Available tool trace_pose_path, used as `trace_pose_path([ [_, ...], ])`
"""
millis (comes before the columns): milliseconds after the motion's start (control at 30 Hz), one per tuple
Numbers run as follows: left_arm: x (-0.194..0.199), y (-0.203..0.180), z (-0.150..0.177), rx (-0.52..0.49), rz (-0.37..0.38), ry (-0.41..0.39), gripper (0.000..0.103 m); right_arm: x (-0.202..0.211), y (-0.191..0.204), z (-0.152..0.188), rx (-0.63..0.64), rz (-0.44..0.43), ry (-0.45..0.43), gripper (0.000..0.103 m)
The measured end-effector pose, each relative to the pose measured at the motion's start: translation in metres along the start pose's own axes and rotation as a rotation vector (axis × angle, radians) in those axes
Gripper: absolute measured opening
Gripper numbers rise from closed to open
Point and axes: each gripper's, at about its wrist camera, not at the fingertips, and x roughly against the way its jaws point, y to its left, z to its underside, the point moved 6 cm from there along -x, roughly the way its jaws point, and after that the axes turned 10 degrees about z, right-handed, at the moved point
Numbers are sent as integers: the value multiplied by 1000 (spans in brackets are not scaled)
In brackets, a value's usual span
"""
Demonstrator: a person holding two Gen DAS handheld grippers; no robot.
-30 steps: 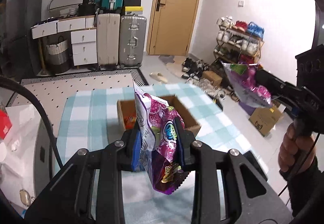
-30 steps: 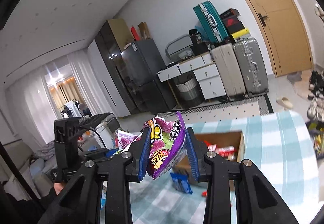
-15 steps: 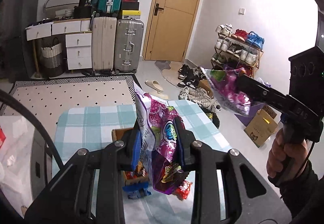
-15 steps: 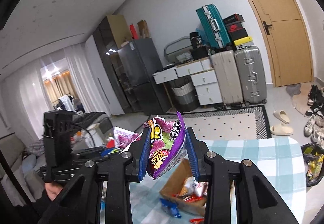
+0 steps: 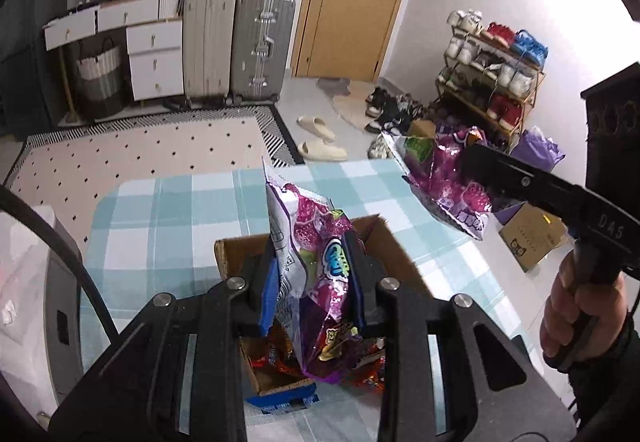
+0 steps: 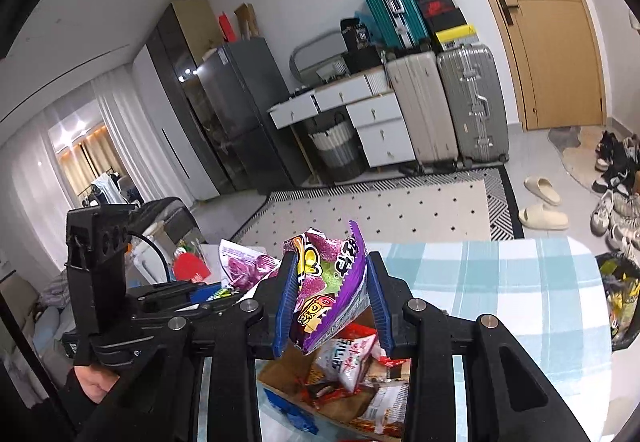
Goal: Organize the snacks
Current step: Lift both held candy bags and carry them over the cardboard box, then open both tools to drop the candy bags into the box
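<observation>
Candy in a purple bag (image 5: 320,282) sits mid-frame, clamped in my left gripper (image 5: 314,282) above the cardboard box (image 5: 224,254) low in the left view. My right gripper (image 6: 332,300) pinches a second purple bag (image 6: 324,282) at centre of its view. Both look light, crinkly and slippery, so I judge a mid-body pinch safest.

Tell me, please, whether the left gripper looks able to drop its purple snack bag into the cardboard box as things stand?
Probably yes. The left gripper, shut on its purple snack bag, hangs right above the open cardboard box; nothing lies between, and the right gripper is off to the side.
</observation>
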Motion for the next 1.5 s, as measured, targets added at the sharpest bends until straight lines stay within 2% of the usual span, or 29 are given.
trace_pose_path([
  [167,-43,8,15,-13,4,55,26,-30,-9,16,14,26,50,34],
  [400,-82,20,21,-18,21,124,26,-64,-20,36,55,86,117,34],
  [500,-98,25,26,-25,9,171,26,-74,-25,39,64,103,145,35],
  [600,-102,24,27,-48,-19,171,26,-81,-26,44,57,114,163,38],
  [667,-100,23,25,-52,-23,143,29,-83,-27,46,43,108,161,46],
  [733,-96,23,24,-50,-28,133,37,-83,-28,48,27,89,163,53],
  [900,-81,22,23,-57,-45,113,38,-73,-16,48,91,99,137,53],
  [1100,-52,14,25,-57,-58,82,47,-47,-4,45,114,83,96,54],
  [1233,-31,9,31,-72,-90,59,49,-30,3,44,138,85,77,56],
  [1300,-18,3,35,-89,-116,35,49,-21,5,45,143,90,65,66],
  [1333,-11,-1,37,-93,-127,23,49,-17,6,44,144,95,56,78],
  [1367,-1,-3,39,-91,-146,-8,49,-12,6,45,148,103,44,83],
  [1500,28,-14,46,-87,-161,-65,61,8,8,46,162,121,7,85],
])
